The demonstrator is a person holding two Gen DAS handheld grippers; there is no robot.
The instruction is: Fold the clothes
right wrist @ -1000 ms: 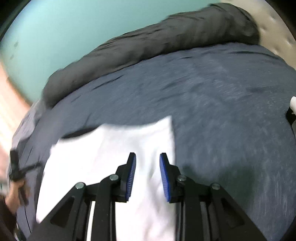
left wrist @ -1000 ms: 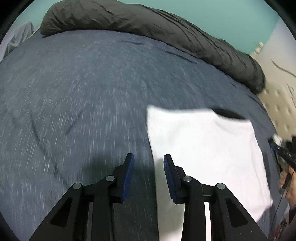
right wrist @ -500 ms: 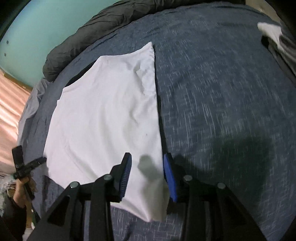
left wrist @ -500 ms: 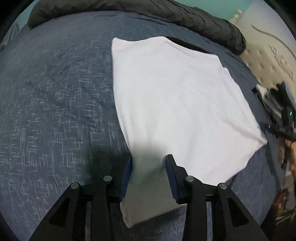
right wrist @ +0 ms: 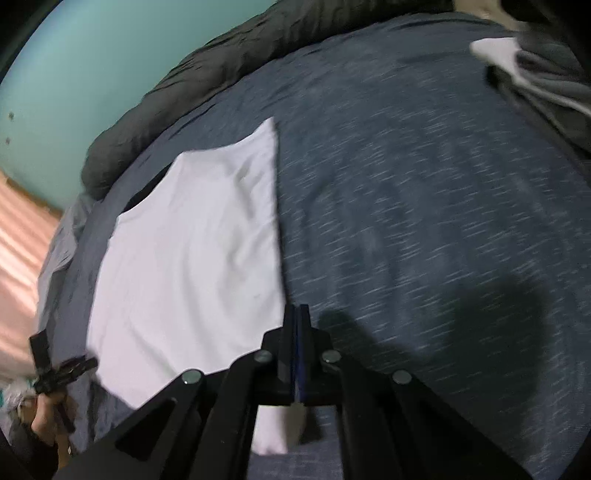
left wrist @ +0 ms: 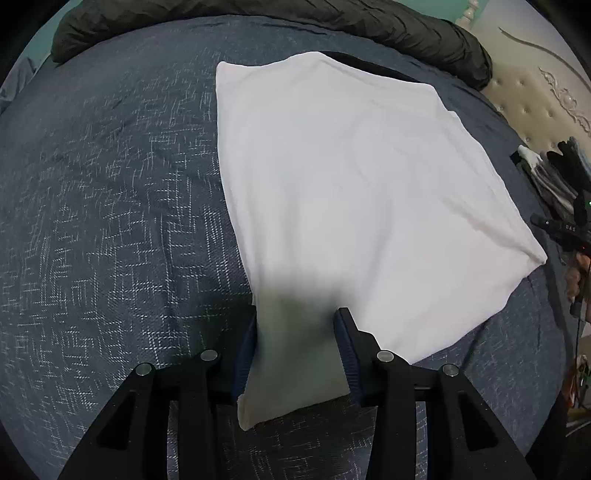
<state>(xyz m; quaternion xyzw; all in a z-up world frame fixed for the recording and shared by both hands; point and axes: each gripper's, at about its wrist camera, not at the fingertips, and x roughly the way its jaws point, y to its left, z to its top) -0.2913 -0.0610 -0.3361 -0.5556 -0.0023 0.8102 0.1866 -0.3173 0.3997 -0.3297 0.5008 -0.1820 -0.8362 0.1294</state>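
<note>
The white garment (left wrist: 351, 177), lying as a flat rectangle on the bed (left wrist: 110, 221), looks part-folded: right tool (right wrist: 295, 317) pinches its near corner, left tool (left wrist: 295, 325) spread astride the other.

Bare blue bedspread (left wrist: 103, 206) fills the frame's left; the dark duvet (left wrist: 369, 26) blocks the top, piled clothes (right wrist: 535, 74) the upper right.

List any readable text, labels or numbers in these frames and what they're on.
Small white marking on the right gripper, seen at the left wrist view's right edge: too small to read reliably.
White garment, blue bedspread, left gripper: no text visible.
</note>
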